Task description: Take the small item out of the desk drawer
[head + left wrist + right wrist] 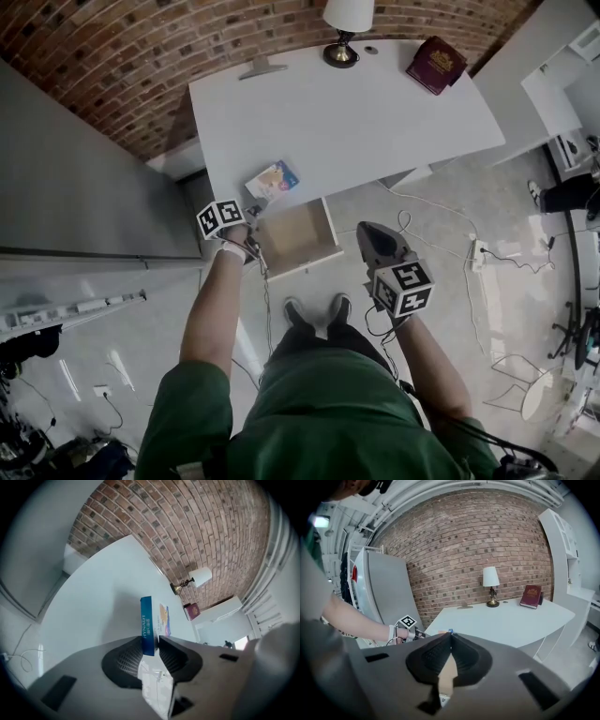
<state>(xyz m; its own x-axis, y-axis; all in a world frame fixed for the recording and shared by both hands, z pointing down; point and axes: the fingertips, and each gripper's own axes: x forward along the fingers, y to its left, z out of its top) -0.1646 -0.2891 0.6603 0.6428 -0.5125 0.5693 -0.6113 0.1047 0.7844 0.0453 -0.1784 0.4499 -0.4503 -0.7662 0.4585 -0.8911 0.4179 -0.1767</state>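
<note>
Lamp [347,23], red book [436,64] on desk [356,122]

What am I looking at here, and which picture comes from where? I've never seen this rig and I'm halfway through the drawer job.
There is no robot. A person in green holds a two-jaw tool in each hand. The head view comes from a camera on their head, looking down. The other two come from cameras riding on each tool, looking along its jaws. On the white desk stand a lamp and a red book. The drawer under its near edge is pulled open. The left gripper is clamped on a small blue box, held at the desk's near edge. The right gripper is shut with nothing in it.
</note>
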